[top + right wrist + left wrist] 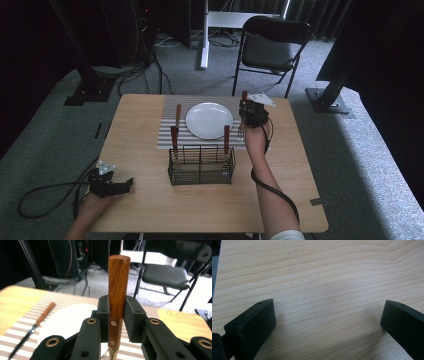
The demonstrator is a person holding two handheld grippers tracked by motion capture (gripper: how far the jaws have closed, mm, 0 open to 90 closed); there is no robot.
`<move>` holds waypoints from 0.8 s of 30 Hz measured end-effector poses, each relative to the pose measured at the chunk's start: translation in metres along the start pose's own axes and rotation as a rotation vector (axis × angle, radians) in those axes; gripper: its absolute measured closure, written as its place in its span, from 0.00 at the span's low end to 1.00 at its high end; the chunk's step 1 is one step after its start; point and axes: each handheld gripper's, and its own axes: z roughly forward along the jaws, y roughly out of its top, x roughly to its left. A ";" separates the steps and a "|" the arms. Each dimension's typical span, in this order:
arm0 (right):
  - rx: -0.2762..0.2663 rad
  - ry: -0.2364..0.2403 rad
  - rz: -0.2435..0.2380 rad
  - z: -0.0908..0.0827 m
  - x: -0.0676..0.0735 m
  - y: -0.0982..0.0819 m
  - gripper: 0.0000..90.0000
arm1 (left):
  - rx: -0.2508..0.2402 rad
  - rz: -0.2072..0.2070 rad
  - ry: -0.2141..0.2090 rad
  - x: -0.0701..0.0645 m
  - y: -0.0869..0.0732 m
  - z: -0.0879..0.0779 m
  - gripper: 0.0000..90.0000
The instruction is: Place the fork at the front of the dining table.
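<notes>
Right gripper view: the right claw [117,315] is clamped on the brown wooden handle of a fork [118,290], held upright, riveted, with metal showing below. High view puts this fork just right of the round white plate [209,120] on the striped grey-and-white placemat [170,107], where a wooden-handled knife [176,125] lies left of the plate. The left claw [328,322] gapes empty over the pale wooden worktop [324,277], left of the black wire basket [201,165].

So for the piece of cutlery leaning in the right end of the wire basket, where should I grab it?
Grip the wooden handle, which sticks up above the wire basket rim. Come down from above with the jaws either side of it: the metal end sits hidden inside the mesh, and the plate lies close behind.
</notes>
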 end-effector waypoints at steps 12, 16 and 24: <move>0.152 -0.029 0.011 0.045 -0.010 -0.021 0.84 | 0.000 0.000 0.000 0.000 0.000 0.000 0.00; 0.186 -0.040 0.023 0.059 -0.011 -0.023 0.84 | 0.000 0.000 0.000 0.000 0.000 0.000 0.00; 0.279 -0.065 0.050 0.090 -0.017 -0.017 0.84 | 0.000 0.000 0.000 0.000 0.000 0.000 0.00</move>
